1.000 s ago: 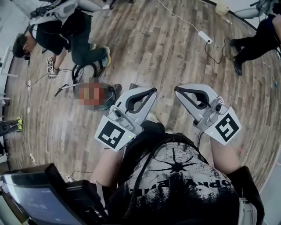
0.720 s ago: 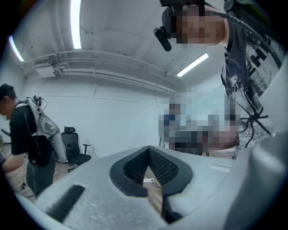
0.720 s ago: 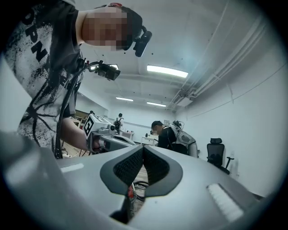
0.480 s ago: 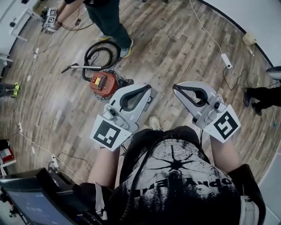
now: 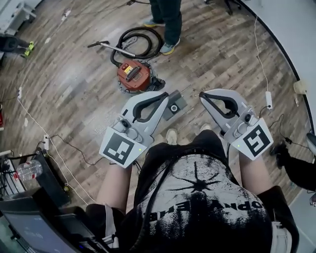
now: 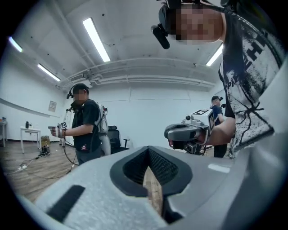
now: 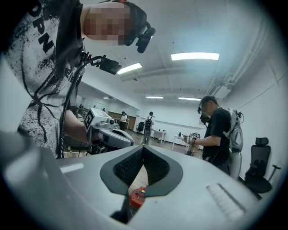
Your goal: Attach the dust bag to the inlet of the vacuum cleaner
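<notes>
The red vacuum cleaner (image 5: 133,75) stands on the wooden floor with its black hose (image 5: 139,40) coiled behind it and its wand (image 5: 105,45) lying to the left. A flat grey square piece with a round hole (image 5: 174,107) lies on the floor just in front of it. My left gripper (image 5: 171,94) is held level above that piece, shut and empty. My right gripper (image 5: 201,96) is held level beside it, also shut and empty. Through the right gripper's (image 7: 143,148) jaw gap I see the red vacuum cleaner (image 7: 137,197). The left gripper (image 6: 148,149) shows only floor between its jaws.
A person's legs (image 5: 168,15) stand just behind the hose. A white power strip (image 5: 269,100) and cables lie on the floor at the right. A bottle (image 5: 28,170) and a dark screen (image 5: 29,230) are at the lower left. Another person (image 7: 220,134) stands nearby holding grippers.
The whole head view has swung round: the vacuum cleaner has come from the left to the upper middle, closer ahead of my grippers. Both grippers keep the same level, shut pose.
</notes>
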Motion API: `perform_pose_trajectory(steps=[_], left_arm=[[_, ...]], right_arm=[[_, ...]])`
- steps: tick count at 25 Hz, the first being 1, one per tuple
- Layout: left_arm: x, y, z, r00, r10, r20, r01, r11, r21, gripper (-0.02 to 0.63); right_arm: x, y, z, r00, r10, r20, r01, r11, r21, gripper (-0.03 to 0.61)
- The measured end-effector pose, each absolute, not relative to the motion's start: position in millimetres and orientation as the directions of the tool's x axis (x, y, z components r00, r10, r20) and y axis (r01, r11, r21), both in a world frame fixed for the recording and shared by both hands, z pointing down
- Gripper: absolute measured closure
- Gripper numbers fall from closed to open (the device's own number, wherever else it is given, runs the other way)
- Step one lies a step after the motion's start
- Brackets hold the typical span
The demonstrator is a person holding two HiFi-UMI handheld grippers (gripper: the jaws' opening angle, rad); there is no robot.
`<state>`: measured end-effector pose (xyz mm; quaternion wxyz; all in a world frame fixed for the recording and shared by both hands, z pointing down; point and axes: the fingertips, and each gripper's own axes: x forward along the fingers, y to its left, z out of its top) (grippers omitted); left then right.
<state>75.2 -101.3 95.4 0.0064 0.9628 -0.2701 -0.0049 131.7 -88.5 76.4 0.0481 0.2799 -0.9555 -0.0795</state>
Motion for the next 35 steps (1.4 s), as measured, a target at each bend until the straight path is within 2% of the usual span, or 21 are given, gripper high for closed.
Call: perform_pose_trajectory(steps=[10,16,21,24,29,35], left_arm=[[81.4,-140.1,109.7,0.69,-0.72,0.072,-0.723,-0.689,0.04,0.609],[97.2,-169.2,103.7,0.538,-0.837,0.099,-0.842,-0.539,0.026,0.608],[111.2,-177.0,110.1,0.478,-0.87,0.123,-0.874,-0.485,-0.026,0.608],[110.6,-179.6,119.2,0.469,-0.877,0.105,-0.88,-0.474,-0.02,0.609],[103.5,-175.9,160.0,0.525,-0.845,0.101,-0.851,-0.524,0.038,0.609],[93.3,-173.1,273.0,0.566,-0.808,0.165,-0.819,-0.574,-0.002,0.608]], right_arm=[[143.7,-139.7,89.6,-0.948,-0.312,0.071,-0.298,0.942,0.153,0.574],[163.7,-168.3,104.5,-0.991,-0.111,0.074,-0.102,0.989,0.109,0.574],[175.7,-177.7,123.6,-0.992,-0.025,0.12,-0.011,0.993,0.114,0.574],[172.8,-179.3,136.6,-0.991,0.0,0.132,0.018,0.99,0.137,0.572],[161.2,-177.4,180.9,-0.982,-0.044,0.184,-0.023,0.993,0.115,0.551],[138.3,-173.4,305.8,-0.958,-0.037,0.283,0.003,0.99,0.139,0.493]])
